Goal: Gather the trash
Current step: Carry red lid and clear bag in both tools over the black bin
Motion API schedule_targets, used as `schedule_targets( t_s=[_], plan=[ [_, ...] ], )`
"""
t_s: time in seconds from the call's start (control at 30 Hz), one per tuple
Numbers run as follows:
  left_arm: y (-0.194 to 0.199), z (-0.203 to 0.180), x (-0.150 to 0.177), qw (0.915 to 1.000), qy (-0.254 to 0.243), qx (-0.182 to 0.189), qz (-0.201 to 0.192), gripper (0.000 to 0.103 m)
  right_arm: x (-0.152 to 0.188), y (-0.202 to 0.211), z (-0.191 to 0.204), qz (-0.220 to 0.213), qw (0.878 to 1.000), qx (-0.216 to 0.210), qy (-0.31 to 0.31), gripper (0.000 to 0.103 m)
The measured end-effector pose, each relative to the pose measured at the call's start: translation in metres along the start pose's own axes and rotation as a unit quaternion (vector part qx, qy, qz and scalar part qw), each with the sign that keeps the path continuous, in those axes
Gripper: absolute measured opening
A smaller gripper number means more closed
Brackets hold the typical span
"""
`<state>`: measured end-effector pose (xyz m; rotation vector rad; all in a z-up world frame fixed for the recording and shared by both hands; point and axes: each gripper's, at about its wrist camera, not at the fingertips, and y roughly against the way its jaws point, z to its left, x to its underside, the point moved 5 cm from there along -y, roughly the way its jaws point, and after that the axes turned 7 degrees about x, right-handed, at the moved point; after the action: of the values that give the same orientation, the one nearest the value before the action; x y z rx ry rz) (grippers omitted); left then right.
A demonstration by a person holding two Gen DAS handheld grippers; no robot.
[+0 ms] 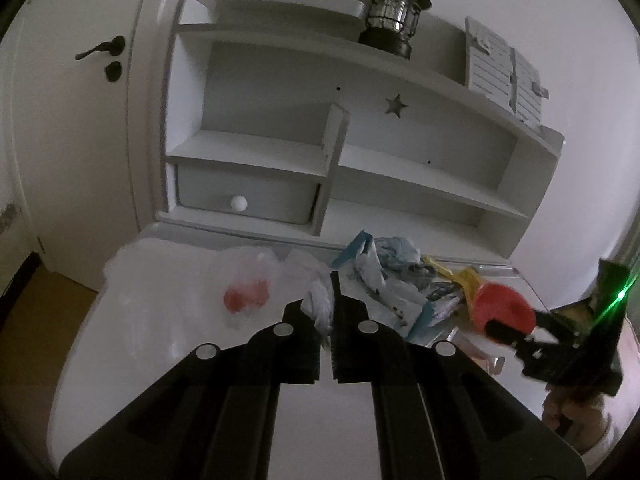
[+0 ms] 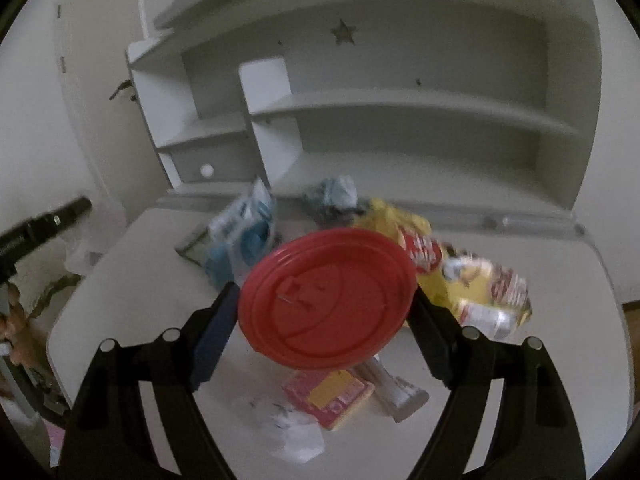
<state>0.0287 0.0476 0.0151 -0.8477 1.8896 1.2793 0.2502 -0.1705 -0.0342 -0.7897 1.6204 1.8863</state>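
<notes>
My left gripper (image 1: 320, 302) is shut on a bunched edge of a translucent white plastic bag (image 1: 180, 300), which spreads over the left of the white desk (image 1: 132, 380). Something red (image 1: 244, 298) shows through the bag. My right gripper (image 2: 324, 298) is shut on a round red plastic lid (image 2: 332, 280), its pads pressing the rim on both sides and holding it above the desk (image 2: 120, 280). In the left wrist view that lid (image 1: 500, 304) hangs at the right. Trash lies beyond: a yellow snack bag (image 2: 480, 280), a blue-white wrapper (image 2: 240, 232) and crumpled paper (image 2: 336, 194).
Under the lid lie a pink-yellow packet (image 2: 328, 396), a white tube (image 2: 400, 394) and a white paper scrap (image 2: 296, 436). A white shelf unit (image 1: 360, 152) with a small drawer (image 1: 240, 200) stands at the desk's back, a dark lantern (image 1: 394, 16) on top. A door (image 1: 80, 120) is at left.
</notes>
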Motion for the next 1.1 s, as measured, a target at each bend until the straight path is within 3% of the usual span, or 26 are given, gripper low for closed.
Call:
schedule_targets(
  t_s=[0.2,0.37,0.47,0.57,0.67,0.73,0.77,0.87,1.0,1.1],
  plan=[
    [-0.02,-0.02,-0.004,0.9998,0.002,0.018,0.009,0.002,0.006,0.005,-0.031,0.003,0.999,-0.021,-0.049,0.079],
    [-0.005,-0.075,-0.009,0.9977,-0.042,0.053,0.0,0.002,-0.003,0.059,-0.07,-0.033,0.996,-0.024,-0.085,0.079],
    [0.013,-0.134,-0.002,0.991,-0.078,0.109,0.001,0.002,0.009,0.113,-0.111,-0.04,0.989,-0.041,-0.136,0.079],
    [0.029,-0.214,0.024,0.9739,-0.121,0.191,0.02,0.002,0.038,0.179,-0.163,-0.049,0.985,-0.007,-0.167,0.079],
    [0.039,-0.303,0.07,0.9465,-0.171,0.268,0.054,0.002,0.099,0.243,-0.224,-0.032,0.975,0.026,-0.219,0.079],
    [0.042,-0.363,0.114,0.9209,-0.197,0.323,0.095,0.002,0.147,0.272,-0.261,-0.016,0.965,0.048,-0.257,0.079],
    [0.043,-0.397,0.141,0.9043,-0.212,0.35,0.121,0.002,0.174,0.284,-0.28,-0.006,0.96,0.065,-0.274,0.079],
    [0.041,-0.464,0.209,0.8661,-0.247,0.394,0.184,0.002,0.254,0.299,-0.328,0.034,0.941,0.092,-0.324,0.079],
    [0.011,-0.521,0.309,0.8198,-0.287,0.399,0.294,0.002,0.359,0.282,-0.376,0.086,0.902,0.079,-0.415,0.079],
    [-0.035,-0.536,0.377,0.7988,-0.315,0.363,0.362,0.002,0.433,0.249,-0.398,0.134,0.869,0.066,-0.472,0.079]
  ],
)
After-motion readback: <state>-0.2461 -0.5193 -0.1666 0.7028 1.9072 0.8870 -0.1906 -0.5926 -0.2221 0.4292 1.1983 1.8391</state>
